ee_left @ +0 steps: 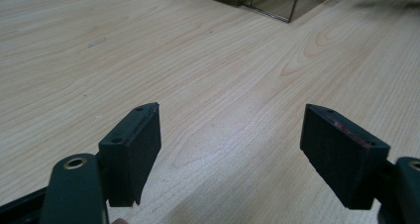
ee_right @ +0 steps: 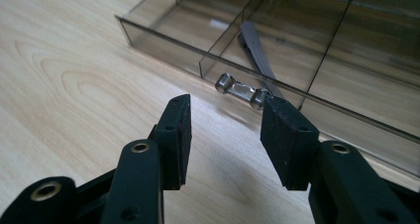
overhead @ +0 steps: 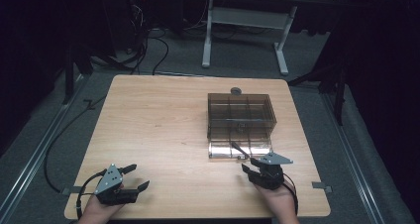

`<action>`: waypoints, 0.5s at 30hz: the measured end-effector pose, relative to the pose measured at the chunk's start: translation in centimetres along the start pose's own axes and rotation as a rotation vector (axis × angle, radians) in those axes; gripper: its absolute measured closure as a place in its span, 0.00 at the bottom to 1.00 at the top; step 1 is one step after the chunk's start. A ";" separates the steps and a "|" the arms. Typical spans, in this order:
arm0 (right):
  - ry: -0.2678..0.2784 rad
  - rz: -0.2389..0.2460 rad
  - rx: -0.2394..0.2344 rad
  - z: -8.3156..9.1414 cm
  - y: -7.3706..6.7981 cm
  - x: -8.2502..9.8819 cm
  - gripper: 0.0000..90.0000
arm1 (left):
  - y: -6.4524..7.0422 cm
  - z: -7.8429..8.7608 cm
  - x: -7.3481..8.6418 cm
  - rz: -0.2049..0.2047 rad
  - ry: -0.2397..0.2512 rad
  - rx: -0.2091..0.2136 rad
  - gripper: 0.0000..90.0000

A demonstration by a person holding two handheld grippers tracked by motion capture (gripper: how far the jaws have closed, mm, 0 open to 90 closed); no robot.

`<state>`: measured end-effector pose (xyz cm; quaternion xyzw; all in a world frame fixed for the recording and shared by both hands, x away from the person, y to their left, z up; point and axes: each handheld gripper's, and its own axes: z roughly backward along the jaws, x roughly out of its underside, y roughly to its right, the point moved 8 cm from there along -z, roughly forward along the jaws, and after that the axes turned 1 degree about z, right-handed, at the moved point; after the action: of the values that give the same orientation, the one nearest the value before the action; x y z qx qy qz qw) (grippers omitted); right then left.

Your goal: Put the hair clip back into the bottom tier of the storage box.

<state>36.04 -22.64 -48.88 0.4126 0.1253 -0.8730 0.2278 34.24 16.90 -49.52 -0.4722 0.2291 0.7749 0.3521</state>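
Starting at the left, the left gripper [overhead: 132, 177] sits near the front-left corner of the light wood worktop [overhead: 158, 125], held in a hand [overhead: 96, 211] that comes in from the bottom edge. Its jaws are spread wide with nothing between them; in the left gripper view it's just bare woodgrain between the two black pads [ee_left: 136, 147], with the corner of the box [ee_left: 277, 3] cut off at the top edge.

Moving right, the main thing here is a smoky, see-through plastic organizer box [overhead: 241, 116], sitting right of centre on the worktop. It's split into a grid of compartments by thin dividers, and a shallow drawer [overhead: 240, 148] sticks out of its near side toward the person. A dark flat strip [ee_right: 257, 53] lies slanted inside the drawer, across one of the compartments; I can't tell what it is. The drawer front has a small shiny metal handle [ee_right: 241, 90] with two round studs. Whatever's inside the upper compartments is too murky to make out through the tinted plastic. There's also a small dark round thing [overhead: 236, 90] just behind the box, too small to name.

The right gripper [overhead: 250, 165] is just in front of the drawer, jaws moderately open and empty. In the right gripper view its right pad [ee_right: 289, 140] is right by one end of the handle; touching or not, I can't say.
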 end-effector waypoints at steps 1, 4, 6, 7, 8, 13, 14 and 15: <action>0.018 -0.011 0.003 -0.1 -0.1 0.1 0.61 | 0.0 0.0 0.0 0.000 0.002 -0.001 0.27; 0.074 -0.033 0.014 -0.1 -0.2 0.5 0.61 | 0.0 0.0 0.0 -0.001 0.005 -0.007 0.27; 0.156 -0.058 0.017 0.4 -0.2 0.8 0.60 | 0.0 0.0 0.0 -0.002 0.005 -0.012 0.27; 0.156 -0.058 0.017 0.4 -0.2 0.8 0.60 | 0.0 0.0 0.0 -0.002 0.004 -0.015 0.27; 0.176 -0.067 0.016 0.6 -0.3 0.8 0.60 | 0.0 -0.1 0.0 -0.002 0.002 -0.017 0.27; 0.241 -0.061 0.016 1.2 -0.5 0.7 0.59 | 0.0 -0.1 0.0 -0.008 -0.005 -0.018 0.27; 0.232 -0.059 0.014 1.1 -0.5 0.7 0.58 | 0.0 -0.1 0.0 -0.009 -0.006 -0.018 0.27; 0.219 -0.055 0.020 0.9 -0.6 0.8 0.58 | 0.0 -0.1 0.0 -0.009 -0.006 -0.019 0.27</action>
<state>34.69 -22.76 -48.88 0.5043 0.1519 -0.8298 0.1844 34.32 16.79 -49.59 -0.4740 0.2187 0.7770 0.3518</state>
